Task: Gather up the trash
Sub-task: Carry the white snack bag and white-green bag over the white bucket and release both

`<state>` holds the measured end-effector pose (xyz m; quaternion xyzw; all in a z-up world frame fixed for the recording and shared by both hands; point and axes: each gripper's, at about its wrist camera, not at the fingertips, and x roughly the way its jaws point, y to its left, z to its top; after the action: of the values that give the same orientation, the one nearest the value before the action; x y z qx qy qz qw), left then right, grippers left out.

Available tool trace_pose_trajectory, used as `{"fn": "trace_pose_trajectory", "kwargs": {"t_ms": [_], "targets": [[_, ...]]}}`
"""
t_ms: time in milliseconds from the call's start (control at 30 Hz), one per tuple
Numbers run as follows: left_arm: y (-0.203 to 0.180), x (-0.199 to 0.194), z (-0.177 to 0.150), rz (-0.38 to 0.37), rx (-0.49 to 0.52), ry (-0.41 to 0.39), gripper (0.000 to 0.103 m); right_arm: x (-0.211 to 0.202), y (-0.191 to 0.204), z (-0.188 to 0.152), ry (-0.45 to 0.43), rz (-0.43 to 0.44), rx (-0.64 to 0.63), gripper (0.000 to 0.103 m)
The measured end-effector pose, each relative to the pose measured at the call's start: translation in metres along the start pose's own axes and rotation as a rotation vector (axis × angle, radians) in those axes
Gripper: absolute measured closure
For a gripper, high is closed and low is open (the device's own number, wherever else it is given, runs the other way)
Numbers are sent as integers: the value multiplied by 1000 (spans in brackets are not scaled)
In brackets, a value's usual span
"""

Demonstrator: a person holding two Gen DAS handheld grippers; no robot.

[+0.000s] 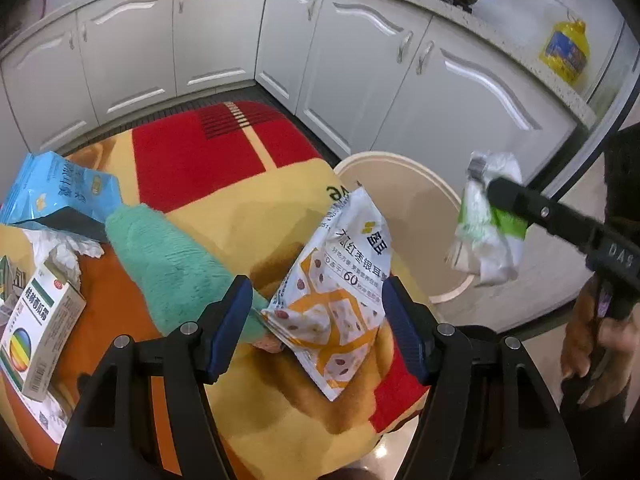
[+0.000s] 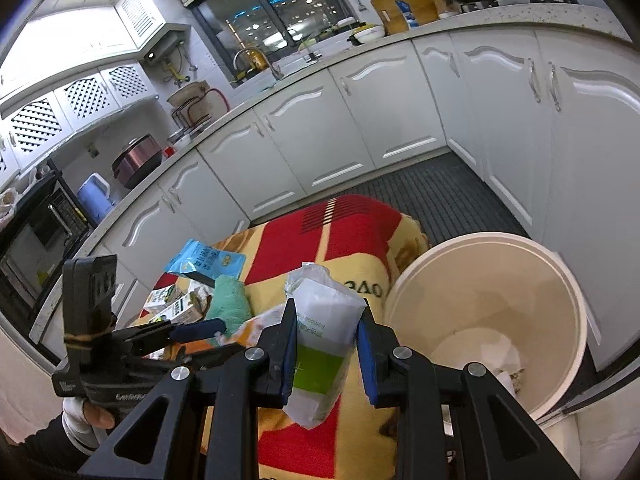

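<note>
Tissue pack [image 2: 320, 344]: pinched between the right gripper [image 2: 326, 354] fingers, just beside the cream bin [image 2: 576, 320]. Left gripper [image 1: 318, 320]: fingers spread, white-orange snack bag [image 1: 340, 300] between them, unpressed. Left of the bin: green cloth [image 1: 168, 264], blue bag [image 1: 60, 196], medicine box [image 1: 40, 340] on the blanket [image 1: 192, 160].
</note>
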<state>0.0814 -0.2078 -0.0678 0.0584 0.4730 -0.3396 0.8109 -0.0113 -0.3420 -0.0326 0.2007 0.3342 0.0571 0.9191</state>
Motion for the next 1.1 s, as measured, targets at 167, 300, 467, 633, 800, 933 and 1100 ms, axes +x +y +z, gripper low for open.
{"fn": "trace_pose_trajectory", "kwargs": {"t_ms": [167,300,467,633,800,933,1100], "targets": [[-6,15,2,-10,12,34,37,-6,-9,-1,-8,-10,19,78],[-16,33,1,-34,38,81,37,-8,-14,-2,-12,-14,28,78],[-20,56,-3,-63,5,130,38,-9,-24,-6,-13,-24,47,78],[-29,59,-4,-61,14,89,59,-15,-33,-7,-20,-33,60,78],[-36,49,0,-66,12,35,61,-21,-42,-8,-36,-59,71,78],[-47,49,10,-56,36,18,61,-20,-52,-7,-30,-138,74,78],[-62,67,27,-32,34,24,61,-8,-67,-4,-14,-244,46,78]]}}
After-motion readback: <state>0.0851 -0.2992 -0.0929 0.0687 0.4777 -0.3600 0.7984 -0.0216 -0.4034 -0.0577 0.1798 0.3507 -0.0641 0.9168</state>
